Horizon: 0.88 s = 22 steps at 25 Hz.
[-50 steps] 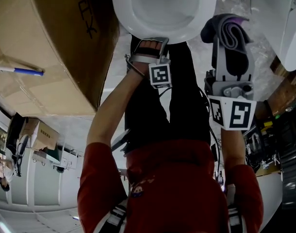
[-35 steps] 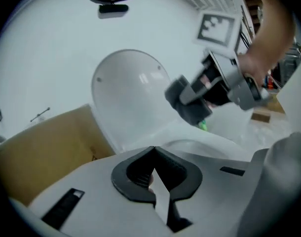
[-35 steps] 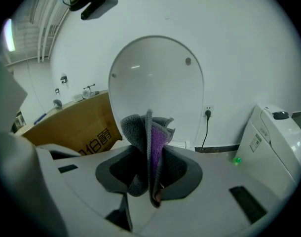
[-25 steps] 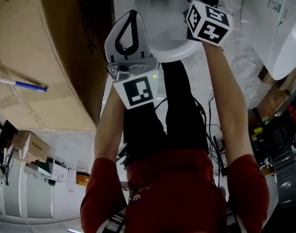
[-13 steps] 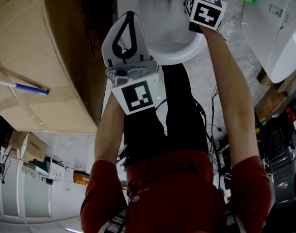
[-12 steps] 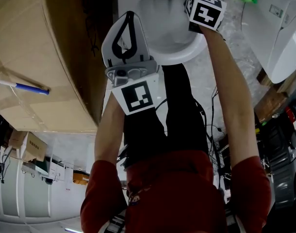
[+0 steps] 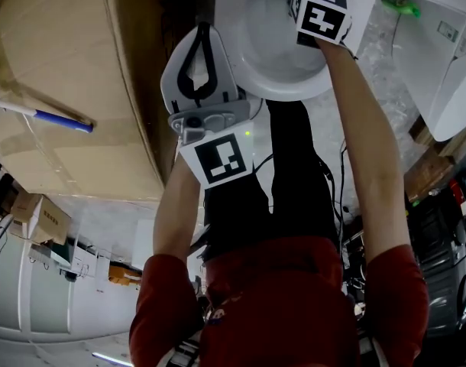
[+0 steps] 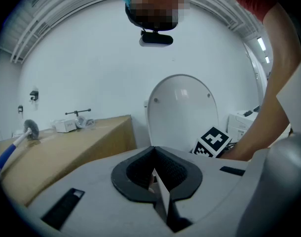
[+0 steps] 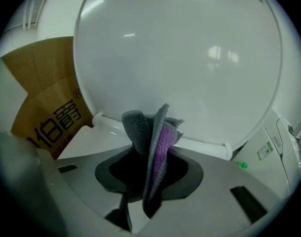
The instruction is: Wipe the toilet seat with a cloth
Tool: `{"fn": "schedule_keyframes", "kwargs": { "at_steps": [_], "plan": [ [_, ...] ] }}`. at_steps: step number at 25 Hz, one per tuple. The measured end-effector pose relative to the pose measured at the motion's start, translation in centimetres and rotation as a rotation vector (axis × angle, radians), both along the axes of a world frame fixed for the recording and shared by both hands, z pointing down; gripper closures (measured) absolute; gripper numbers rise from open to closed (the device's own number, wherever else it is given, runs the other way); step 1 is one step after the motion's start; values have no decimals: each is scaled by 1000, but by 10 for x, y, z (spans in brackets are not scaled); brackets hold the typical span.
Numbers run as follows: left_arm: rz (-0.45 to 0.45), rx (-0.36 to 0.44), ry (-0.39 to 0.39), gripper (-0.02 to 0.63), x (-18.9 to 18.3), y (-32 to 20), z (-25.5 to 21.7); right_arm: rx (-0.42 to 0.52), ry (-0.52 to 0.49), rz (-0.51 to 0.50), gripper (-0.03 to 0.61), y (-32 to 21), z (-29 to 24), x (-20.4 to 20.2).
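Cloth (image 9: 158,132), grey with a purple inner fold, stands pinched between the jaws of the right gripper (image 9: 151,157), now at the back of the toilet, just before the foot of the raised lid (image 9: 180,58). Two seconds earlier the same gripper hung beside the front of the bowl (image 7: 283,52) on the person's right, with the cloth clear of the porcelain. Since then the arm has stretched forward over the bowl, and in the head view only its marker cube (image 7: 321,15) shows, over the far rim. The left gripper (image 8: 155,171) has also come up. From below the bowl's front edge it has risen to the bowl's left side, near the cardboard box (image 7: 72,90). Its jaws are pressed together with nothing between them, and it points toward the lid, apparently idle.

Judged from this, the approach is finished and wiping is about to start at the hinge end of the toilet seat (image 9: 81,144), probably working forward round the ring. No view shows whether the cloth already rests on the seat; its folds appear to stand just above the white surface. Only a short tuft sticks out beyond the jaws, so a low press could drag hard plastic across the seat.
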<state>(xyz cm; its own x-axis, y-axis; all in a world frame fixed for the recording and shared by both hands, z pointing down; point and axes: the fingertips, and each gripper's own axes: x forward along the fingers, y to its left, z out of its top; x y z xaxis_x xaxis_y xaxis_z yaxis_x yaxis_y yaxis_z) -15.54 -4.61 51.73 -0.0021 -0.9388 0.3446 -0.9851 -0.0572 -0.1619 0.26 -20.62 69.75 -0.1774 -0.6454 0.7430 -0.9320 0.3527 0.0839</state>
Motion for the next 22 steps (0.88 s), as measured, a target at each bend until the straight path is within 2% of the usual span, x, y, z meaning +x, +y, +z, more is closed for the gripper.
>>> {"fn": "schedule_keyframes", "kwargs": {
  "at_steps": [8,14,19,22],
  "plan": [
    [-43,25,0,601,-29,13,-12,-22,12,-285,466,15,-1,-92],
    [-23,36,12,601,-34,24,-17,6,131,-567,466,32,-1,-153],
    [-31,61,46,601,-35,30,-28,14,157,-674,466,48,2,-166],
    [-30,81,65,601,-34,34,-37,-2,160,-773,468,73,5,-169]
  ]
}}
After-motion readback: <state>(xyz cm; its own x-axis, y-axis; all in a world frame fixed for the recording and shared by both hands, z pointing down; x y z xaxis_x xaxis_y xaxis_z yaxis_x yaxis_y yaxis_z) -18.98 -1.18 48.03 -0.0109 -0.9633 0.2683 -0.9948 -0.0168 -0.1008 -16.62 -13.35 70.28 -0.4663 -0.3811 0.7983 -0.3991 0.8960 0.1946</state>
